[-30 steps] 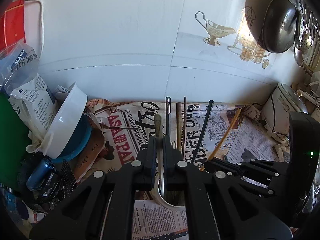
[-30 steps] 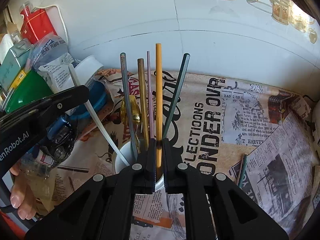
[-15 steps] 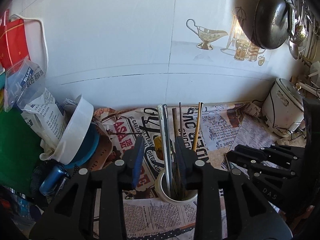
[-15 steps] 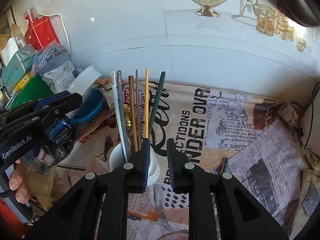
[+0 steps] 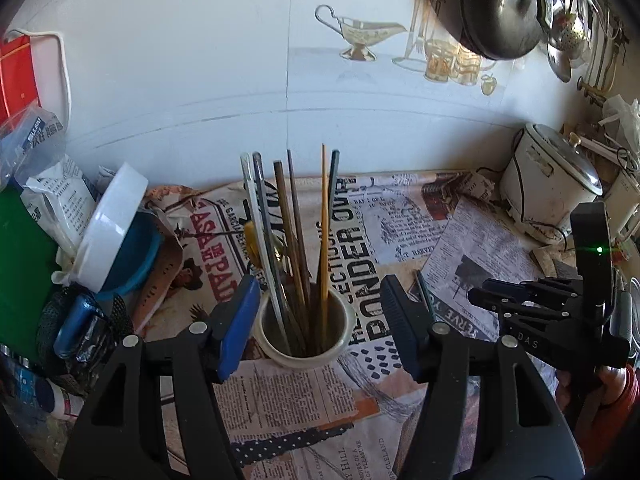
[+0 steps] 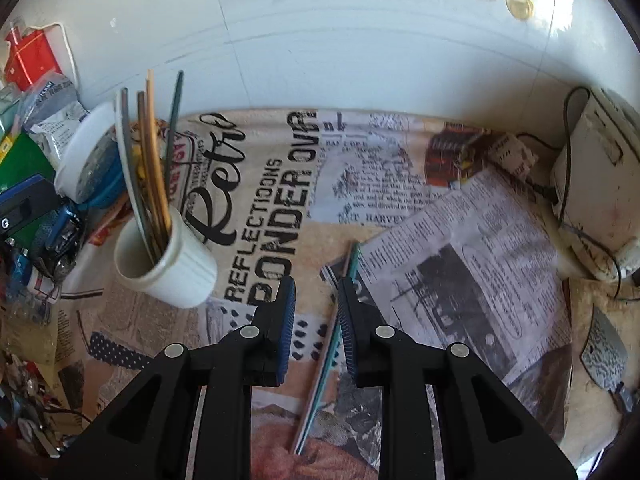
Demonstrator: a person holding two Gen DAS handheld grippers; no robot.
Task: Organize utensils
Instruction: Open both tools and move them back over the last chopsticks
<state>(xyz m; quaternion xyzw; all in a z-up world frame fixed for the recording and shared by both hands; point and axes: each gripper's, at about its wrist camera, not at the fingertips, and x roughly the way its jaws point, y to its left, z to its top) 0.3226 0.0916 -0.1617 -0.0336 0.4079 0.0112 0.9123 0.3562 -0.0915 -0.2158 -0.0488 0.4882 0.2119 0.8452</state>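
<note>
Framing a white ribbed cup (image 5: 304, 330) between its widely parted fingers, the left gripper (image 5: 316, 320) is released and grasps nothing; its blue-padded fingertips (image 5: 236, 320) stand apart from the cup's rim on either side. Upright in the cup are several long utensils (image 5: 296, 240): white, grey, brown, yellow and dark green sticks, fanned slightly and leaning toward the rear wall. In the right wrist view the same cup (image 6: 168, 268) stands to the left of the right gripper (image 6: 316, 320), with the utensils (image 6: 148, 152) tilted leftward. The right gripper is likewise released, its fingers moderately parted above a teal chopstick (image 6: 324, 360) that lies flat on the newspaper-print cloth (image 6: 460, 264) covering the surface; whether the pads touch the chopstick cannot be told. In the left wrist view the right gripper (image 5: 532, 300) appears to the right of the cup, with the teal chopstick (image 5: 424, 292) lying just ahead of it. Farther left, a white bowl (image 5: 112, 232) rests tilted against a blue bowl (image 5: 136, 256), beside packets and a green box (image 5: 20, 272). Farther right, a white rice cooker (image 5: 548, 184) stands near the wall. Beyond, a dark pan (image 5: 500, 4) hangs on the white tiled wall (image 5: 200, 60).
</note>
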